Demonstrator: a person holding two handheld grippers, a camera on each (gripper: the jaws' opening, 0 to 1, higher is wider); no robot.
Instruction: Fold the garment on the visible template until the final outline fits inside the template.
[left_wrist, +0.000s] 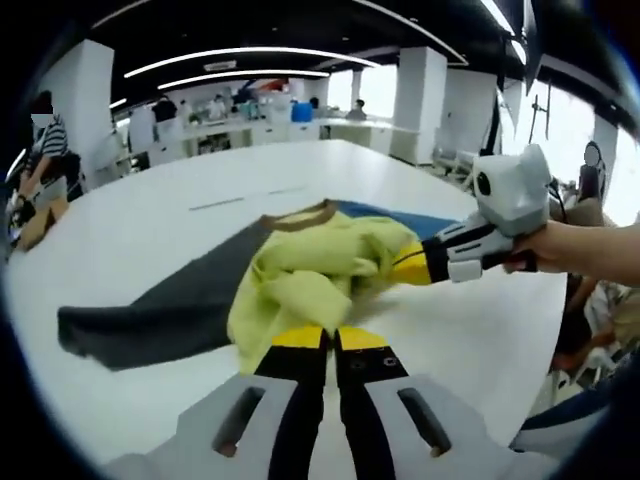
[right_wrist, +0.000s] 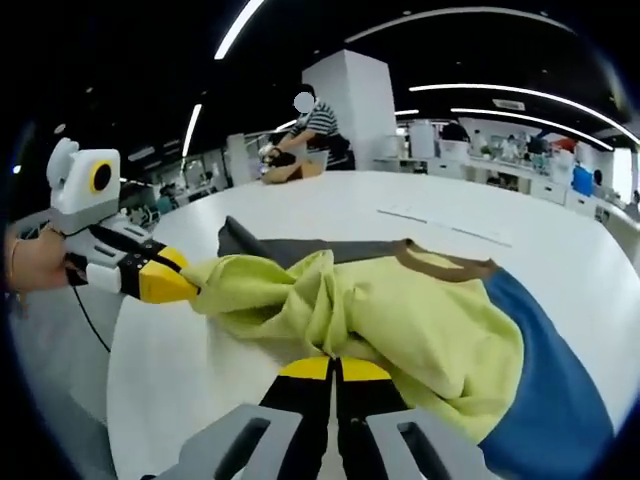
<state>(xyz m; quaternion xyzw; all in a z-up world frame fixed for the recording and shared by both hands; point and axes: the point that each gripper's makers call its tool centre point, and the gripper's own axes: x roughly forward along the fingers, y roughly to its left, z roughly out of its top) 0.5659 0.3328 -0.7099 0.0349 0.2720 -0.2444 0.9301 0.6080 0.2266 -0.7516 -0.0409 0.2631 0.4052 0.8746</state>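
Garment (right_wrist: 400, 310), yellow-green with a brown collar, grey and blue panels, lies bunched mid-table (left_wrist: 180, 215), well clear of every edge. Left gripper (left_wrist: 330, 337) has its jaws pinched shut on the garment's cloth; right gripper (right_wrist: 335, 368) likewise. Two tape strips (right_wrist: 440, 225) lie beyond. A person (right_wrist: 315, 125) works past the far edge. No legible writing.

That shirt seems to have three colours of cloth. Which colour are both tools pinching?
The yellow-green cloth. Both the left hand-held gripper and the right hand-held gripper are shut on it, while the dark grey sleeve and blue panel lie flat, untouched.
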